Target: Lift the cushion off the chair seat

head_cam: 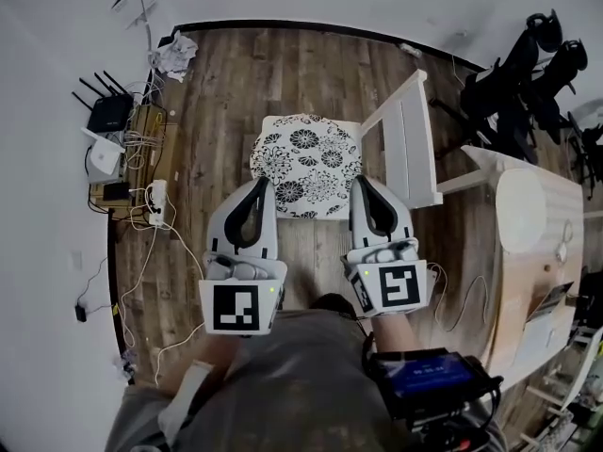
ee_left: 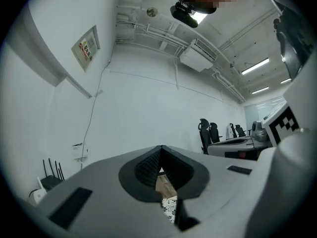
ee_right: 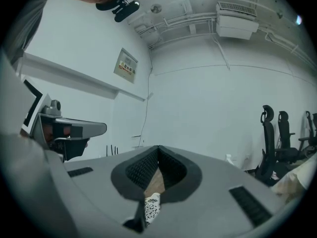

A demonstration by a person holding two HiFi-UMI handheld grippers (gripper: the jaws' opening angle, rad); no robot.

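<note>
The cushion, a thin square pad in a black-and-white flower print, lies flat on the seat of a white chair at the middle of the head view, with the chair's back standing at its 3 o'clock. It looks soft and light, so it should bend and sag rather than hold its shape, and the fabric may slide a little on the painted seat. The best hold is probably the near edge, one corner for each side, pinching well into the padding so the cloth does not slip out. Whether ties fasten it to the chair cannot be seen. The left gripper sits at the cushion's 7 o'clock and the right gripper at its 5 o'clock, tips lined up with the near corners. Each has its jaws pressed together on nothing, so they would need to spread before any grasp. Whether the tips touch the fabric is unclear. Farther out, a router sits at 9 o'clock, a table at 3 o'clock and office chairs at 2 o'clock.
</note>
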